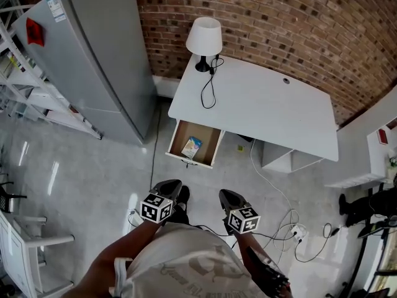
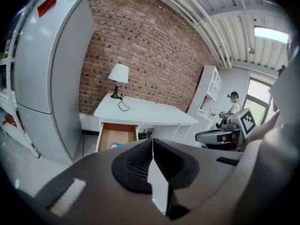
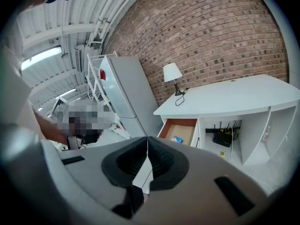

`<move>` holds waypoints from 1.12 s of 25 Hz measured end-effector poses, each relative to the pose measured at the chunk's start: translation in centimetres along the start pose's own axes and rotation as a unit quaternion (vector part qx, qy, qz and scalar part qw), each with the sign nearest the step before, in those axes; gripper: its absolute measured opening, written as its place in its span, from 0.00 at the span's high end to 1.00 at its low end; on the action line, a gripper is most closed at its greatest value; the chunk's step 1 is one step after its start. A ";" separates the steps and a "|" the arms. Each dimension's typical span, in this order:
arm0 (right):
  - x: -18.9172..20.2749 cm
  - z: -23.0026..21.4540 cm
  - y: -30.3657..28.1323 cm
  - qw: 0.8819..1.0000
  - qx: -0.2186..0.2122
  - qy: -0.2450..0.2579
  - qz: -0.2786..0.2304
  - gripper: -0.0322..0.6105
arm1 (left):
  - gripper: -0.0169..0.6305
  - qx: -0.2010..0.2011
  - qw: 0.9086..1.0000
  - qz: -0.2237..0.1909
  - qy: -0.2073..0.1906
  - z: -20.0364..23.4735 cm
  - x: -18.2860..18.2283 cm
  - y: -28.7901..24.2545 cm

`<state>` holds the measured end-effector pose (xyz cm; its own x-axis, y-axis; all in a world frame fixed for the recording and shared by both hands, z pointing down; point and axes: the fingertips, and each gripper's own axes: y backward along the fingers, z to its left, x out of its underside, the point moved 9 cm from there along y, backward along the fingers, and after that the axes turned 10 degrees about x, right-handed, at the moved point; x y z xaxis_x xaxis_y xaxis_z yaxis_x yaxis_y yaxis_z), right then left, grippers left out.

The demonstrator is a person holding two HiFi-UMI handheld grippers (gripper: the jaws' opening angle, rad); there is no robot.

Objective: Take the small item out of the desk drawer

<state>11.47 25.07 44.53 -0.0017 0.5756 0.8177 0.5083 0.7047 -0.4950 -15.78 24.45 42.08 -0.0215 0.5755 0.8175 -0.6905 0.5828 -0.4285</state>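
Note:
A white desk (image 1: 260,107) stands against the brick wall with its left drawer (image 1: 212,149) pulled open. Inside the drawer lies a small blue-and-white item (image 1: 191,146), also visible as the small item (image 2: 115,145) and the small item (image 3: 176,139). My left gripper (image 1: 170,188) and right gripper (image 1: 228,198) are held close to my body, well short of the drawer. Both are shut with nothing between the jaws: left gripper (image 2: 152,143), right gripper (image 3: 147,142).
A grey fridge (image 1: 99,54) stands left of the desk. A white lamp (image 1: 204,39) with a black cord sits on the desk's far left corner. Cables and a power strip (image 1: 298,231) lie on the floor to the right. White shelving (image 1: 25,92) is at far left.

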 end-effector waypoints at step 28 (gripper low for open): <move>-7.3 -4.0 -10.4 0.999 0.040 -0.032 0.013 0.94 | 0.96 0.027 0.999 0.024 0.003 10.4 -7.0 -8.0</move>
<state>9.67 11.84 44.89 -0.0453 0.6179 0.7849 0.4386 0.7182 -0.5401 -17.66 9.76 43.79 -0.0513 0.6063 0.7936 -0.7272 0.5220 -0.4457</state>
